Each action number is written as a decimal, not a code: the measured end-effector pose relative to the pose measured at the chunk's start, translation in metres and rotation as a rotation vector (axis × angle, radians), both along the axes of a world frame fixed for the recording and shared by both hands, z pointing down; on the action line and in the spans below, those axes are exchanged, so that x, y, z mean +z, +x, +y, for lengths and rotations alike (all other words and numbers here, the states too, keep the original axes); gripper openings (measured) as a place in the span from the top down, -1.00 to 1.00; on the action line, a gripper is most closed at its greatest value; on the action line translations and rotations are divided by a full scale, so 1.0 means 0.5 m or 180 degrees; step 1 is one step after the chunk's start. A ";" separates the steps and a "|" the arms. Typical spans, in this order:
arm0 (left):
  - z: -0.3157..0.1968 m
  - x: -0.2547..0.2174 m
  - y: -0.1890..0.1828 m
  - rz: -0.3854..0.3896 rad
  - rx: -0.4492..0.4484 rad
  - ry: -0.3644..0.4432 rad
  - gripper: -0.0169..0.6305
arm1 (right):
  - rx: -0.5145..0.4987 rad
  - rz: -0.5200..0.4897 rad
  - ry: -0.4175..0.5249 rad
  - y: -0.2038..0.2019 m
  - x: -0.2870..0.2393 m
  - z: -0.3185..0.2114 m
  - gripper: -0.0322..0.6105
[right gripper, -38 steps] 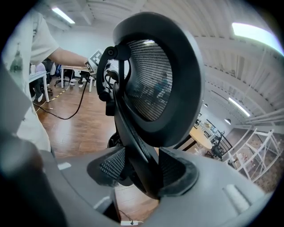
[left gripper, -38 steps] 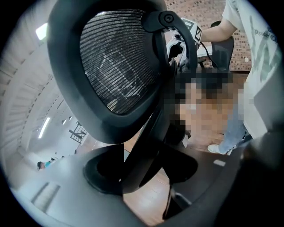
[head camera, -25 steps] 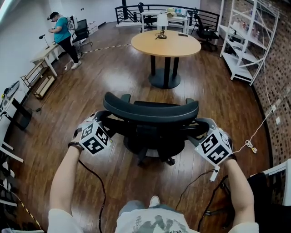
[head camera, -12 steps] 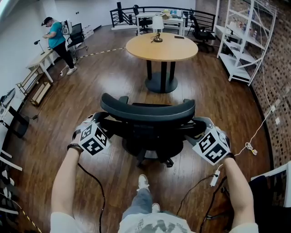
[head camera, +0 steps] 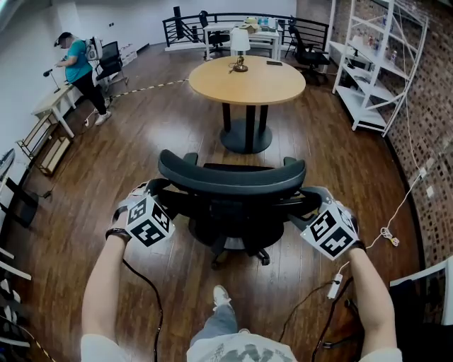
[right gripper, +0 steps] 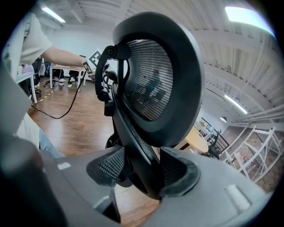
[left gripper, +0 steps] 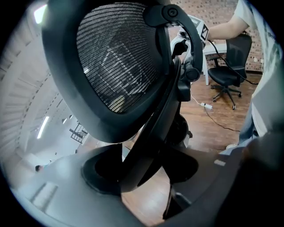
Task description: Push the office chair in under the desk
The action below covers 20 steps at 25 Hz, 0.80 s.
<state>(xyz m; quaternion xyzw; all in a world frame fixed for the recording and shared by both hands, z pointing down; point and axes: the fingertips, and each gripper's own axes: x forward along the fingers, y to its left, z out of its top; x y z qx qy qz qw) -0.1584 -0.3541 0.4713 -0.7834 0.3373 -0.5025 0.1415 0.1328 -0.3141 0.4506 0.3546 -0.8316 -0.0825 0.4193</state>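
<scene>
A black mesh-backed office chair [head camera: 233,189] stands on the wood floor with its back to me, facing a round wooden table [head camera: 246,79]. My left gripper [head camera: 163,194] is shut on the left side of the backrest frame. My right gripper [head camera: 306,203] is shut on the right side. In the left gripper view the frame strut [left gripper: 155,133] runs between the pads of the left gripper [left gripper: 142,170]. In the right gripper view the right gripper [right gripper: 142,170] has both pads pressed against the strut [right gripper: 137,146]. The table stands a short way beyond the chair.
A lamp [head camera: 240,42] stands on the table. White shelving [head camera: 375,63] lines the brick wall at right. A person [head camera: 74,67] stands by a desk at far left. Cables [head camera: 386,233] lie on the floor at right. More chairs stand by the railing [head camera: 233,18].
The chair and I have moved forward, so the round table is nearer. My foot has stepped forward. Both grippers keep their hold on the backrest.
</scene>
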 end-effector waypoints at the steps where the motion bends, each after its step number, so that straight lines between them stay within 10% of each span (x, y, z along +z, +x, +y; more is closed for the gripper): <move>1: -0.016 -0.001 -0.001 0.0003 0.0014 0.0008 0.08 | 0.0021 0.0006 -0.0008 -0.001 0.000 -0.015 0.14; 20: -0.338 -0.012 -0.026 0.0002 0.0264 0.0005 0.08 | 0.0441 0.0115 -0.0201 -0.029 -0.006 -0.310 0.11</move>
